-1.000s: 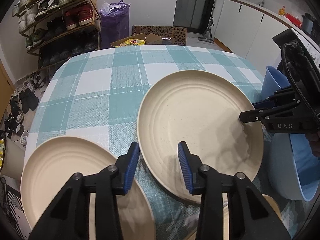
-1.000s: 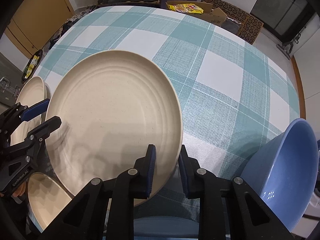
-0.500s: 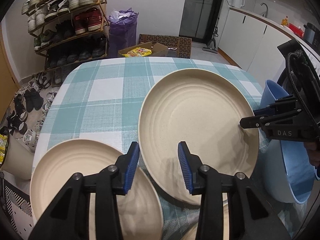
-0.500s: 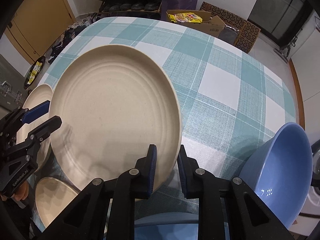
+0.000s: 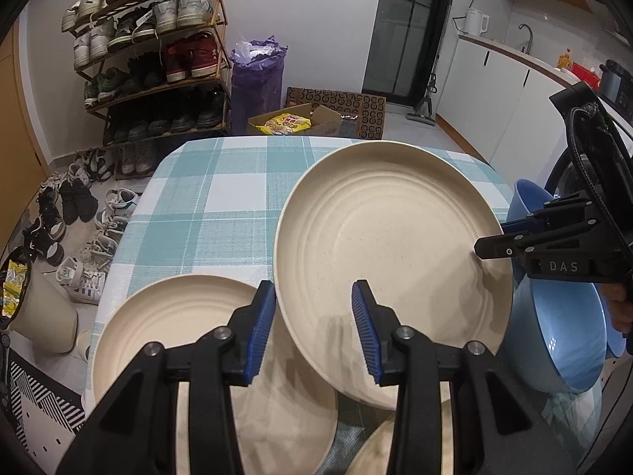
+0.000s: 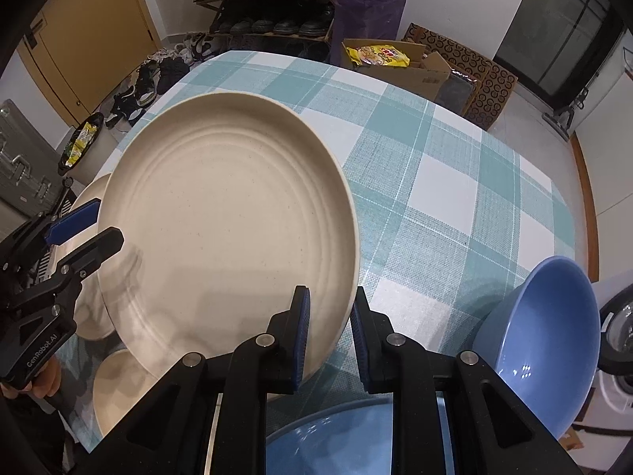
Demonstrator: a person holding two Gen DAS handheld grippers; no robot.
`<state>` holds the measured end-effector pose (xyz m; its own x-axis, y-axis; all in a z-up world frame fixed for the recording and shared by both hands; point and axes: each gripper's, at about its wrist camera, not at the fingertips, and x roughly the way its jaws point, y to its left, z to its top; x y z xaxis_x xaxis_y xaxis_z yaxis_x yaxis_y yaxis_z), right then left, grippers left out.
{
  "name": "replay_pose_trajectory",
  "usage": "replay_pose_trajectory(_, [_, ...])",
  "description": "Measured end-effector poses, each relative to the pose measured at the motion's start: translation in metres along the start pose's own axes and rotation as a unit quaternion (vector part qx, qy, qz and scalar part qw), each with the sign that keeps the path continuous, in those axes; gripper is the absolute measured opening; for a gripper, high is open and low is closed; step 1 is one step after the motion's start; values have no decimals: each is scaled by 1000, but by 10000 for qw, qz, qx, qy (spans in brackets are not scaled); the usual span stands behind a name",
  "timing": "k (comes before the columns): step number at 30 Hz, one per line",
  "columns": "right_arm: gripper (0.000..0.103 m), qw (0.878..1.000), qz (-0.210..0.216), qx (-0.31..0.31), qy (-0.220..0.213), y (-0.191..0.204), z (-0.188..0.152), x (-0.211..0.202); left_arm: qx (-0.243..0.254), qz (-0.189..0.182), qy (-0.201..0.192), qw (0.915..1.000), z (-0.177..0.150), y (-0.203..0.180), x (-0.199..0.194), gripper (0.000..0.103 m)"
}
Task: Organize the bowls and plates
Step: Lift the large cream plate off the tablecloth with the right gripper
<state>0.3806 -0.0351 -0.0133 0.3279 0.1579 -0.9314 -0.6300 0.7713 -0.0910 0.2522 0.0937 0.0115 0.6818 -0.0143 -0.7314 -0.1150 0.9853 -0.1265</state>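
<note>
Both sets of jaws are pinching the same big cream plate (image 5: 389, 261) right now: the left gripper (image 5: 313, 330) has its blue pads (image 5: 261, 322) either side of the near rim, and the right gripper (image 6: 329, 334) is pressed tight on the opposite edge, rim sandwiched between its pads (image 6: 301, 336).

That plate is up off the checked tablecloth (image 6: 455, 182), tilted, far edge high, carried between the two tools. From the left wrist view the right gripper comes in from the right side, angled down, a bit of the person's hand (image 5: 619, 308) just showing behind it. From the right wrist view the left gripper reaches in low on the left, one finger over the plate's rim and one blue pad behind it (fingers of the hand holding it peek out at the bottom corner).

Below the raised plate sits a second cream plate (image 5: 190, 324), flat on the cloth, partly covered by the left gripper's fingers. A third cream piece (image 6: 118, 388) pokes out beneath, mostly hidden, so plate or bowl is hard to call. On the right, a blue bowl (image 6: 554, 340) stands near the table edge, and another blue dish (image 6: 328, 439) is cut off behind the right gripper's body. Whether the raised plate's lower edge touches anything is hidden by the fingers.
</note>
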Motion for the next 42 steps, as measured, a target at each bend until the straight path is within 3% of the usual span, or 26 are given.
replay_pose_trajectory(42, [21, 9962, -238, -538, -638, 73, -80, -111, 42, 140, -800, 9967, -65, -4, -124, 39])
